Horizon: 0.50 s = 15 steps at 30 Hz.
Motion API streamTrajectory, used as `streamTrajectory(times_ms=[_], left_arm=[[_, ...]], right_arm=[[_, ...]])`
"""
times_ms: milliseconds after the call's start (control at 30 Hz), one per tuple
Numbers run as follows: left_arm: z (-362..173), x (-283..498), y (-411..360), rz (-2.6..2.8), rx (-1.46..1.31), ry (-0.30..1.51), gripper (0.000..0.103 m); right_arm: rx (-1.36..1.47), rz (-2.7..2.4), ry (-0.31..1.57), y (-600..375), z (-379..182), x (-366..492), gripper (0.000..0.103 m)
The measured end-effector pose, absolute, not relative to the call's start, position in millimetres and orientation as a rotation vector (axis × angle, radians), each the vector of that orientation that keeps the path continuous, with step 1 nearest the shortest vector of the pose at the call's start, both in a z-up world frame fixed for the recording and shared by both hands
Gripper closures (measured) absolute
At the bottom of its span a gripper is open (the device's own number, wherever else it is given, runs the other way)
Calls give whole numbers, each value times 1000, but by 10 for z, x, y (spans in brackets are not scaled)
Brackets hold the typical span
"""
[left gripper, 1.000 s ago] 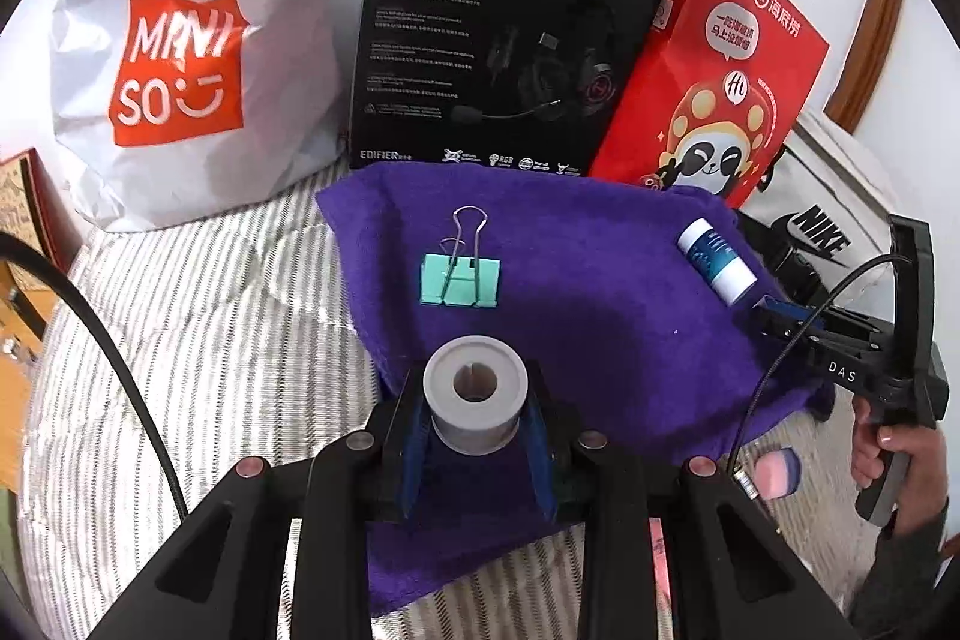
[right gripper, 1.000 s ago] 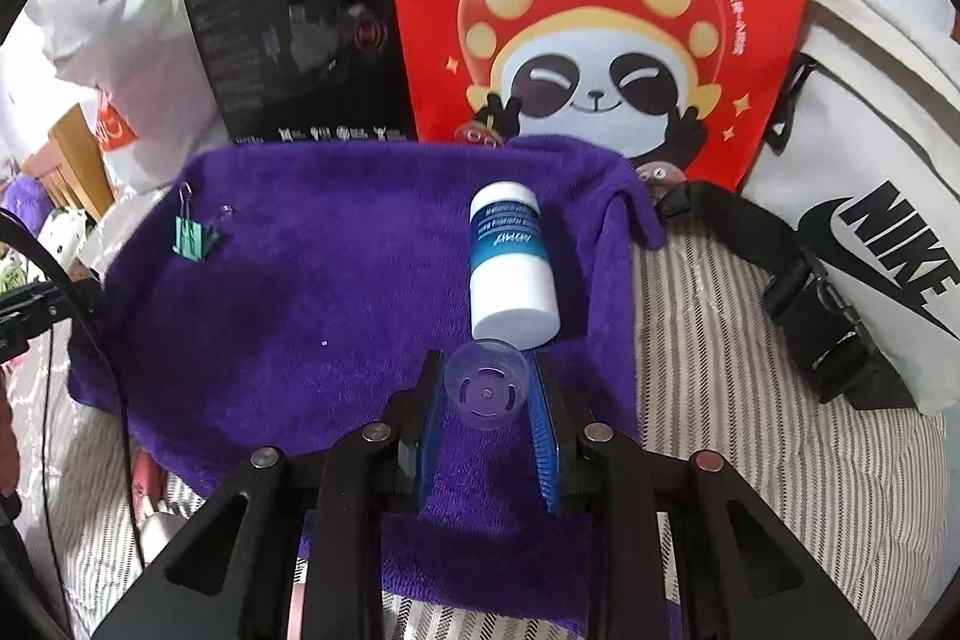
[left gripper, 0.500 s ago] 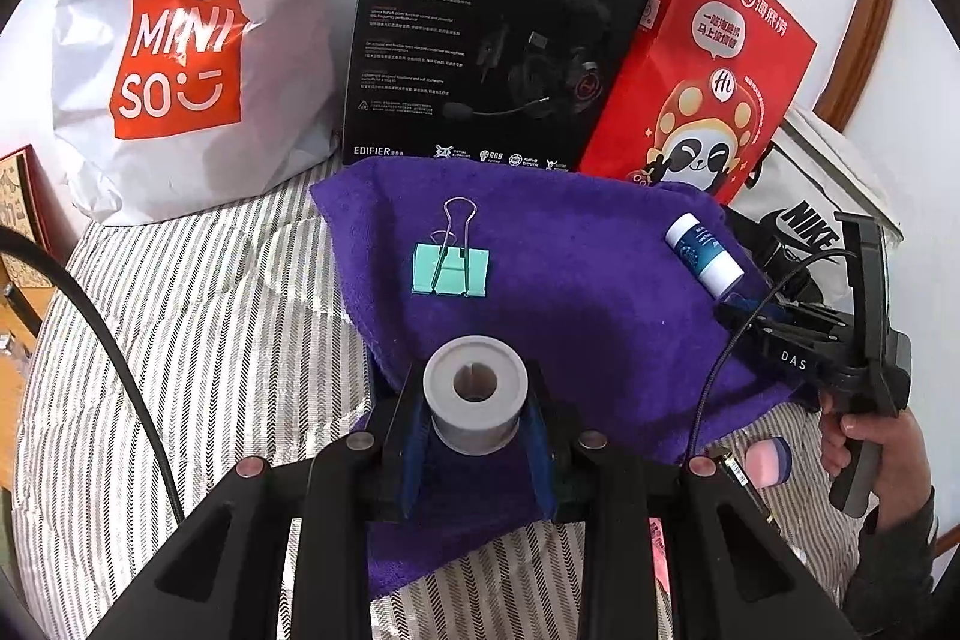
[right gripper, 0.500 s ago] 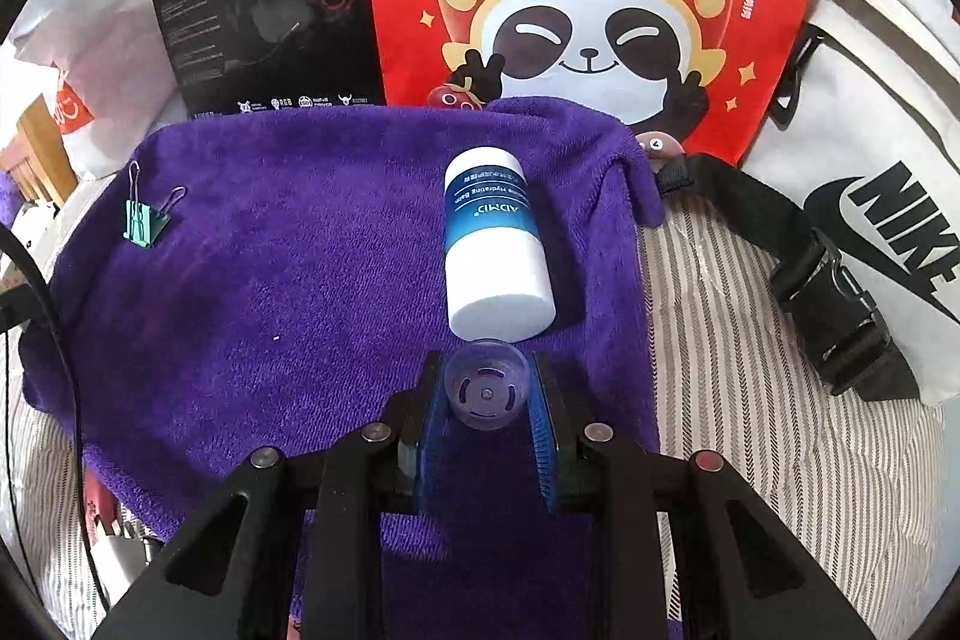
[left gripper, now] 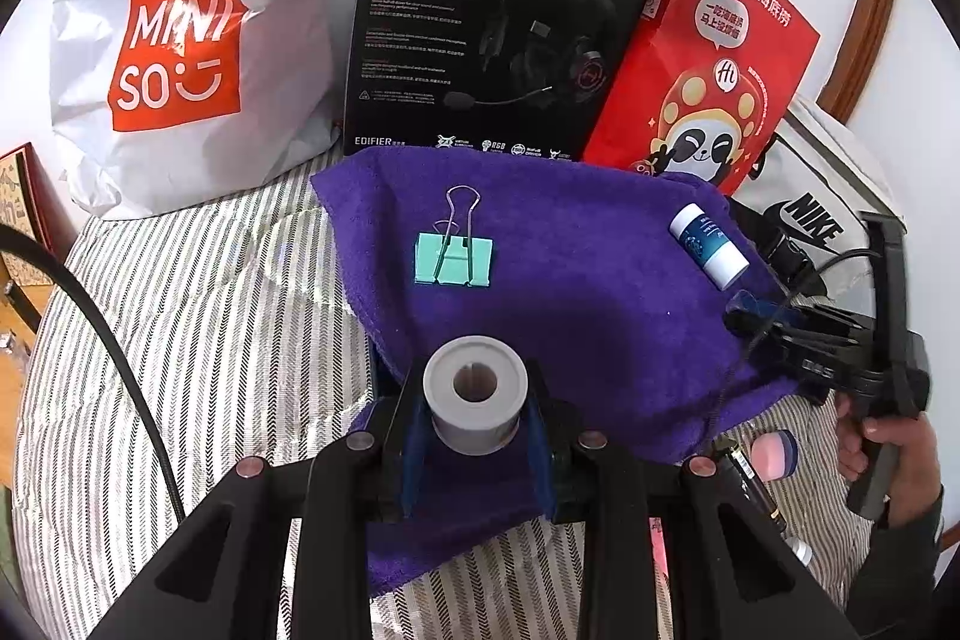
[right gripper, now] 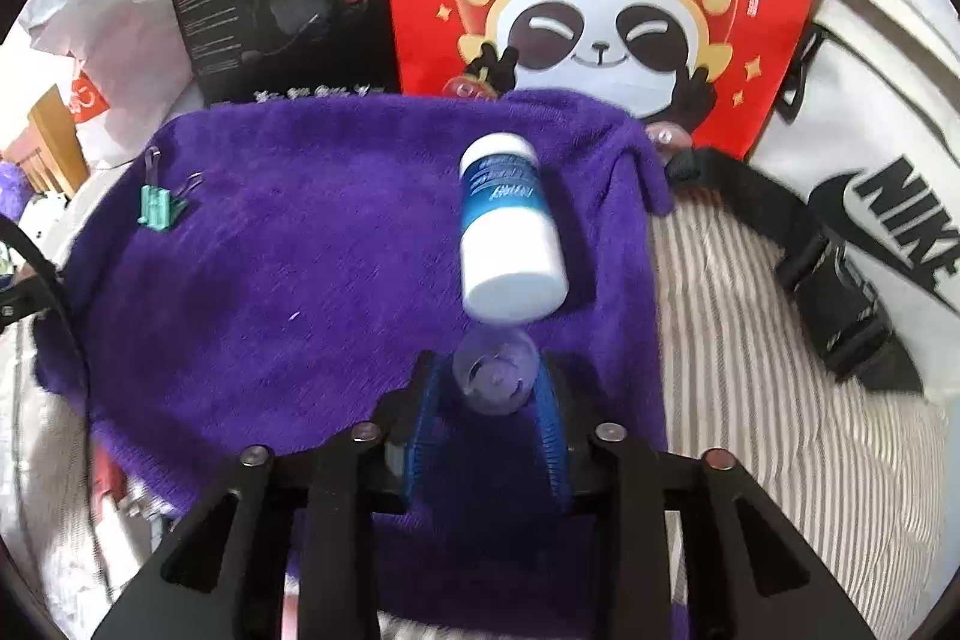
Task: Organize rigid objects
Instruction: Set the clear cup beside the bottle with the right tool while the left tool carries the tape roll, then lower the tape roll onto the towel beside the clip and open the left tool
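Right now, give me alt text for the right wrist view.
The right gripper, jaws just opening, frames a clear suction cup above a purple towel. A white bottle lies just beyond it, a green binder clip far left.

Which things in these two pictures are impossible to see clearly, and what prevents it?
- Small print on the black headset box: too small, left view.
- Bottle label: blurred, right view.
- Clear cap between the right tool's just-opening jaws: blurred; contact unclear.
- Pink item: partly behind the left tool.
- Grey spool base: hidden by the jaws.
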<state>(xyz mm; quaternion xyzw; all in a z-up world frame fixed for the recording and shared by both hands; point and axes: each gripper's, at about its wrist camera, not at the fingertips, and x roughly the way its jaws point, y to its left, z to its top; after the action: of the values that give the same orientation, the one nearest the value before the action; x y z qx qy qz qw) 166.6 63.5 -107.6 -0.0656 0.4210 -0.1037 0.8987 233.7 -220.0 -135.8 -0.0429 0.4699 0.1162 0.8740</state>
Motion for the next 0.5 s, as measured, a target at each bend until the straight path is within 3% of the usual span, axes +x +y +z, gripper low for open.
streamTrajectory(times_ms=[67, 500], left_arm=[[-1095, 1679, 648, -215, -144, 877, 75], [-1118, 1826, 597, -148, -136, 893, 75]], right_arm=[[-71, 245, 969, -2233, -1296, 2280, 53], [-64, 342, 880, -2319, -1006, 1937, 52]])
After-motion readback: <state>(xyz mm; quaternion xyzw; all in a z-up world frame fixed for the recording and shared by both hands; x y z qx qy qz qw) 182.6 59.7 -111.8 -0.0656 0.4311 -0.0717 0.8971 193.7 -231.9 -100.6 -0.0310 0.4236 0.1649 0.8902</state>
